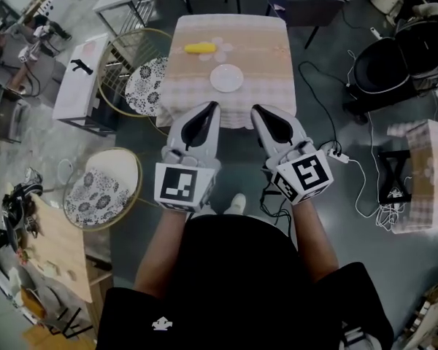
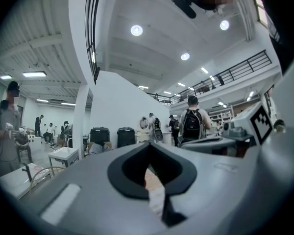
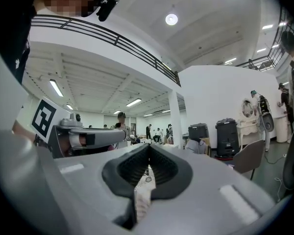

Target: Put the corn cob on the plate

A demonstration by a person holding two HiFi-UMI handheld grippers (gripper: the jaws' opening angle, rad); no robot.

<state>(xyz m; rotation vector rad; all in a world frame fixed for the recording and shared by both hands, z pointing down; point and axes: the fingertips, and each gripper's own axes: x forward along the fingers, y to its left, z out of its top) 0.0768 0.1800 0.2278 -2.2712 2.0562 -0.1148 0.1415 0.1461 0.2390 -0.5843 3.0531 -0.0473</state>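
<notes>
Corn cob (image 1: 201, 48), yellow, lies on its side at the far left of a small desk (image 1: 270, 57) draped in a pale checked cloth, as the head view shows. A white plate (image 1: 226, 78) sits near the middle of the desk, closer to the person than the cob and a little to its right. Cob and plate are near each other but do not touch.

The person stands short of the desk's near edge, holding the left tool (image 1: 212, 106) and the right tool (image 1: 255, 109) side by side and level. Both point at the desk, their tips over the cloth hanging at the near edge, well apart from the cob. Each tool's own view shows its two jaws pressed together at the tips, with nothing pinched between them.

A round gold-framed chair (image 1: 147, 84) with a floral cushion stands just beside the desk's left side, and a second such chair (image 1: 102, 188) stands nearer the person. A white side table (image 1: 80, 79) stands further left, and a dark chair (image 1: 306, 9) stands at the desk's far right corner. A white power strip (image 1: 336, 154) with a trailing cable lies on the grey floor (image 1: 336, 217) to the right of the right tool. In the left gripper view, people (image 2: 192, 121) stand about a large white hall with a railed upper gallery (image 2: 235, 75).
</notes>
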